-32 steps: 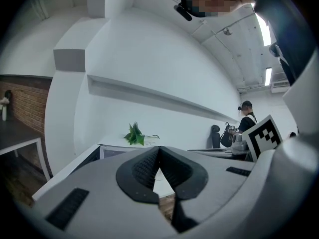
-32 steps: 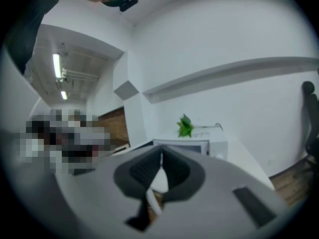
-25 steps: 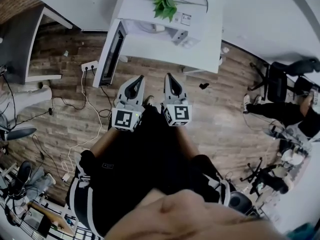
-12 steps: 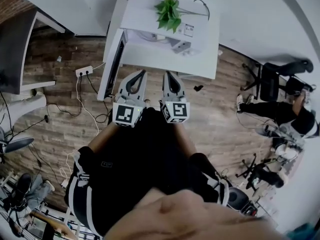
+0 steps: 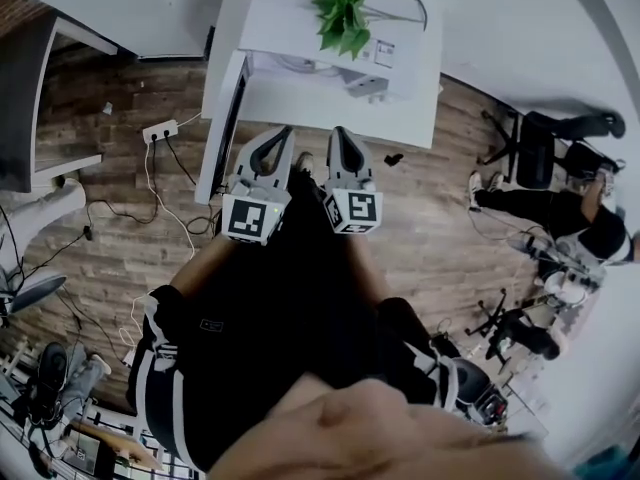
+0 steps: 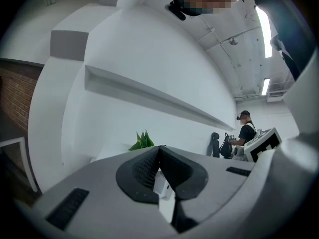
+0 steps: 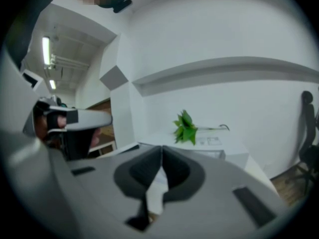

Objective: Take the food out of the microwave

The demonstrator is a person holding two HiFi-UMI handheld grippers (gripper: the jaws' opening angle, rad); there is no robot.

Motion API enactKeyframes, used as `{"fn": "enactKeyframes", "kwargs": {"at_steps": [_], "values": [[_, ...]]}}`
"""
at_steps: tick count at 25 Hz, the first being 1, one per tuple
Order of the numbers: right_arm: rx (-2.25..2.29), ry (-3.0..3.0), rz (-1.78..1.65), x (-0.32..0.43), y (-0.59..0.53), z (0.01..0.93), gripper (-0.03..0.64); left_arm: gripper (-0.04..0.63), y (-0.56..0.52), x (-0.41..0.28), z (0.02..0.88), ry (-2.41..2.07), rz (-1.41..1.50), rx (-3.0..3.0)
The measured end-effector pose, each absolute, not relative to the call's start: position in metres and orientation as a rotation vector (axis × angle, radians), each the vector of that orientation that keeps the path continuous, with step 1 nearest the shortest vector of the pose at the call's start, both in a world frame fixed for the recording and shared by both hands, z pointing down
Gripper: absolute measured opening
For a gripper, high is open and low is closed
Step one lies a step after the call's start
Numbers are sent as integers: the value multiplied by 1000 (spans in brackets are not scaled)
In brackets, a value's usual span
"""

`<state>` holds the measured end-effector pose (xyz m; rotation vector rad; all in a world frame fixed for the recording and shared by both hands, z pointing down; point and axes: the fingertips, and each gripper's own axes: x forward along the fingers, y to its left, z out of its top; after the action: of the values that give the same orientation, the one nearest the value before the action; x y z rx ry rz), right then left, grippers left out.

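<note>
Left gripper (image 5: 283,133) and right gripper (image 5: 338,131) are held side by side, each pressed together and empty, and have been brought nearer the near edge of the counter (image 5: 330,113). Food is not seen; the white box (image 5: 385,53) under the plant (image 5: 343,15), presumably the microwave, remains to be reached.

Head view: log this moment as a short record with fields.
left tool: shut, empty
right tool: shut, empty, beside the left one
microwave: white, ahead of both tools, untouched
door: looks swung open, at the view's left
plant: on top of the microwave
table: white, under the microwave
food: cannot be made out
</note>
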<state>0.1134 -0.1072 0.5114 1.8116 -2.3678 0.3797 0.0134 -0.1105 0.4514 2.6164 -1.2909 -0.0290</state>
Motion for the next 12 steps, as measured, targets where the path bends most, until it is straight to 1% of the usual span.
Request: {"fn": "enactKeyframes", "kwargs": {"at_steps": [12], "values": [[1582,-2420,388,122,-151,551,34,31,-139,32,453,-1448,-52,2558]]}}
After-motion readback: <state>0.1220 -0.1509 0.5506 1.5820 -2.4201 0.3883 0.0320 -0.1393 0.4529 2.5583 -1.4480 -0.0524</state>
